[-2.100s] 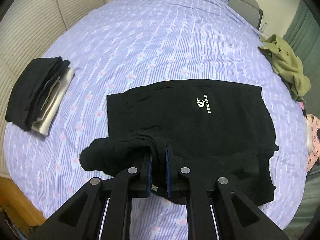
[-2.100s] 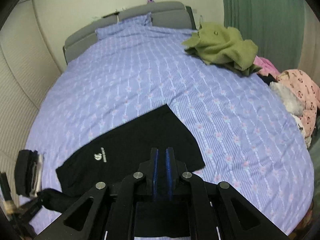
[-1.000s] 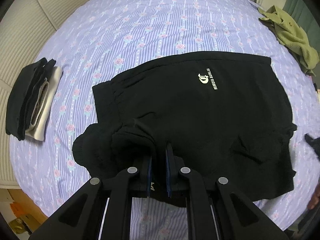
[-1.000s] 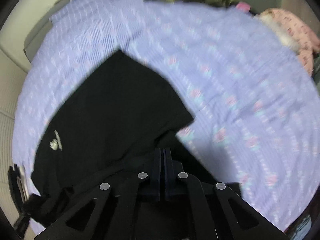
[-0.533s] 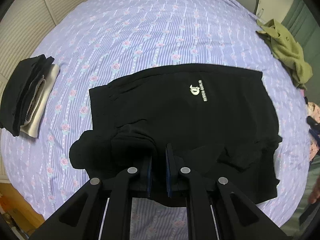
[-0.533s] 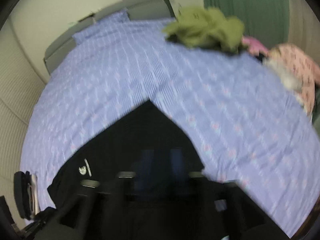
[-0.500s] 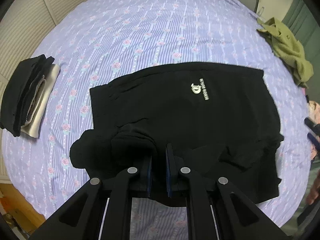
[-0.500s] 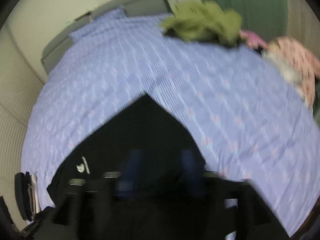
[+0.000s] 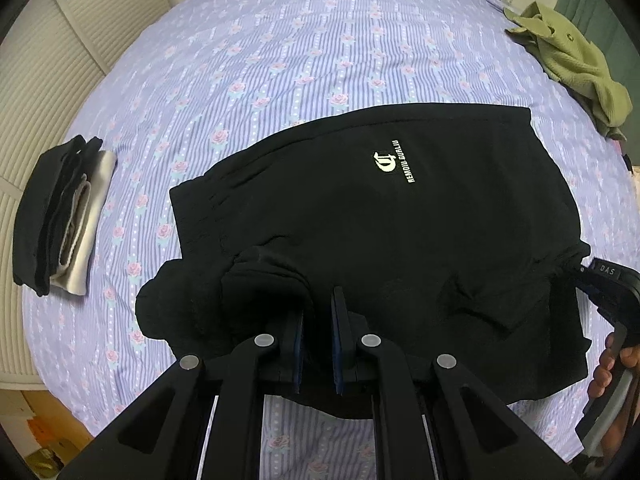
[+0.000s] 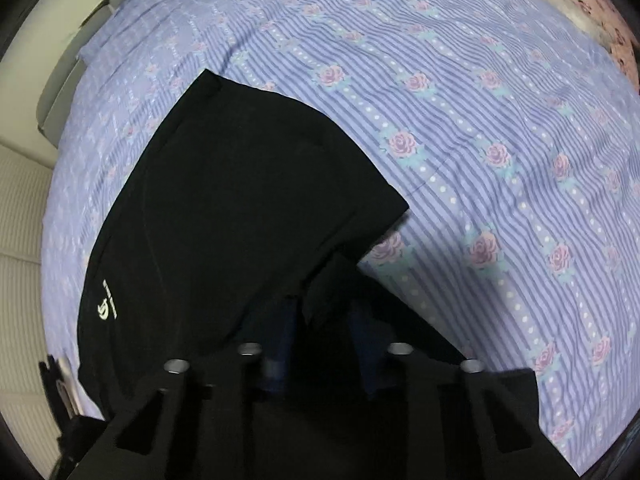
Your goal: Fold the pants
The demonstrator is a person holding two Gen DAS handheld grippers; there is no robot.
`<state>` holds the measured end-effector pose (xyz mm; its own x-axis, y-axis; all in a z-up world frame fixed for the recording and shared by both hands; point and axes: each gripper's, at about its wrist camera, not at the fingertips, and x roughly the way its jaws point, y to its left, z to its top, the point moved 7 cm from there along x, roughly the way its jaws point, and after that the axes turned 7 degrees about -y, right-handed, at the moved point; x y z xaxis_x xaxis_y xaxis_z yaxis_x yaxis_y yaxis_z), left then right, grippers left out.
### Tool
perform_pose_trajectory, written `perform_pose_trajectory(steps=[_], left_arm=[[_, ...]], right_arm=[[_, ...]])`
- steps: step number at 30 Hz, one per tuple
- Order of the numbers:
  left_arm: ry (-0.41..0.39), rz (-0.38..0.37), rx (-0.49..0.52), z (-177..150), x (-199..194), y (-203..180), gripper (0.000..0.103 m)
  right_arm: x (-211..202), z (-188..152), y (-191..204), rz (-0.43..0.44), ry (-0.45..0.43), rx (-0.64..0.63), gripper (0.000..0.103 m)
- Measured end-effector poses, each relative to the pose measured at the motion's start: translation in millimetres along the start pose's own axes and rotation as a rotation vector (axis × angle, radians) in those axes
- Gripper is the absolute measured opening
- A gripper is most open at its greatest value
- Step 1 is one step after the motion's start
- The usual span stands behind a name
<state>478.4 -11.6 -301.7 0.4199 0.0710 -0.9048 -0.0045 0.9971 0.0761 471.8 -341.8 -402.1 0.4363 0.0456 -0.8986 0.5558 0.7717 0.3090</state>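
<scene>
Black pants [image 9: 392, 216] with a white logo lie folded on the purple flowered bed; they also show in the right wrist view [image 10: 224, 208]. My left gripper [image 9: 318, 312] is shut on a bunched black fold at the near left edge of the pants. My right gripper [image 10: 320, 312] has its jaws apart, low over the near right corner of the pants, with a point of black cloth between the pads. The right gripper's body shows in the left wrist view [image 9: 604, 280] at the pants' right edge.
A stack of folded dark and grey clothes [image 9: 60, 216] lies at the bed's left edge. An olive garment [image 9: 572, 60] lies at the far right. Pink clothing [image 10: 592, 8] sits at the right edge. The headboard is at the far end.
The right gripper has opened from shut and dropped down to the right corner of the pants. The left gripper has held its grip with little movement.
</scene>
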Motion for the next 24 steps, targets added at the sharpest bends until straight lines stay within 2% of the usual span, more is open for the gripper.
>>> perform_pose_trajectory(steps=[3,7,12,17,20,22,24], left_arm=[[0.002,-0.006,-0.011,0,0,0,0.013],[0.005,-0.011,-0.018,-2,-3,2,0.013],[-0.025,-0.031,-0.068,1,-20,8,0.013],[-0.054,-0.077,-0.147,23,-28,12,0.013],[-0.058,-0.091,-0.162,37,-17,11,0.013],[-0.045,-0.089,-0.158,45,-7,11,0.013],[-0.030,-0.099,-0.168,48,-1,12,0.013]], right_arm=[[-11,1,-2,0.011,-0.020,0.006,0.009],[-46,4,-8,0.007,-0.080,0.022,0.007],[-118,26,-1,-0.014,-0.238,-0.002,0.007],[-179,77,44,0.008,-0.448,-0.077,0.005],[-178,109,74,0.046,-0.512,-0.097,0.005],[-165,118,86,0.062,-0.492,-0.098,0.005],[-148,118,89,0.050,-0.437,-0.110,0.006]])
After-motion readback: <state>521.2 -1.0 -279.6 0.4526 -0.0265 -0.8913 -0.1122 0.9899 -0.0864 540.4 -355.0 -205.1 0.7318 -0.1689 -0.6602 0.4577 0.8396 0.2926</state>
